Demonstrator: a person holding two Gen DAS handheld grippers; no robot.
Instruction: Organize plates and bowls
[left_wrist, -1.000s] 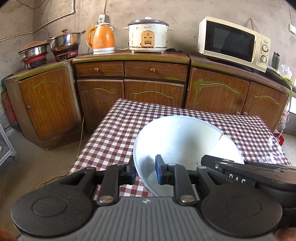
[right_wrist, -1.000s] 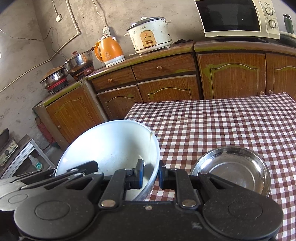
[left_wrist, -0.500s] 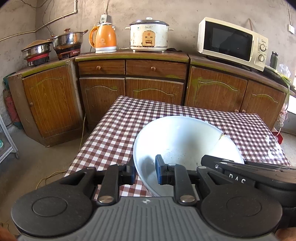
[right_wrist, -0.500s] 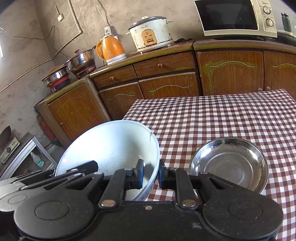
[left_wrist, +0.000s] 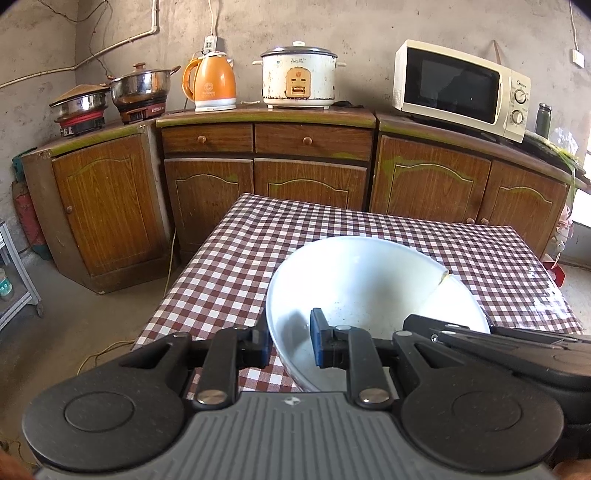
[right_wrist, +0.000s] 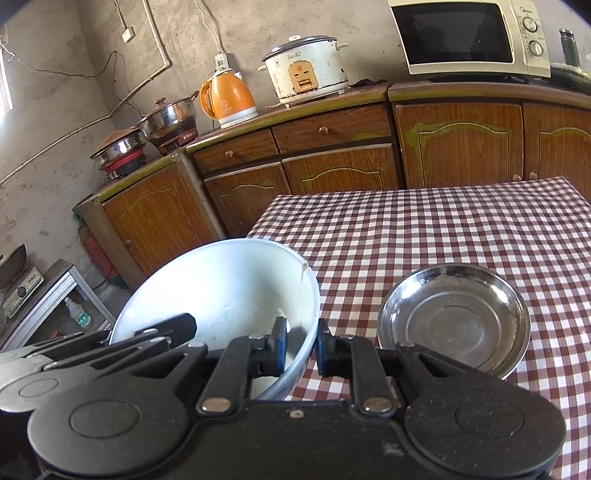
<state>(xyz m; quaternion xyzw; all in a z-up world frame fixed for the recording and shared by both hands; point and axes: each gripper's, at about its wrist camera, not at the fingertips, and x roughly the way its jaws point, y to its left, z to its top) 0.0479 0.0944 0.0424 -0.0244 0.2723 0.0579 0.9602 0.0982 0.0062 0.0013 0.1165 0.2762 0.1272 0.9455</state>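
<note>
A large white bowl (left_wrist: 373, 284) with a chipped rim is held above the checked table (left_wrist: 332, 229) by both grippers. My left gripper (left_wrist: 290, 341) is shut on its left rim, one blue pad inside and one outside. My right gripper (right_wrist: 300, 345) is shut on the opposite rim of the white bowl (right_wrist: 225, 288). A shallow steel bowl (right_wrist: 456, 317) sits on the table to the right of the white bowl, just beyond my right gripper. The steel bowl is hidden in the left wrist view.
Wooden cabinets (left_wrist: 310, 162) run along the far wall, carrying a microwave (left_wrist: 461, 88), rice cooker (left_wrist: 299, 77), orange kettle (left_wrist: 212, 83) and steel pots (left_wrist: 142, 86). The table's left edge drops to the concrete floor (left_wrist: 55, 332). A metal rack (right_wrist: 48, 295) stands at the left.
Both grippers, still holding the white bowl, have moved back and up a little. The cabinets look farther off and the steel bowl sits slightly farther from my right gripper.
</note>
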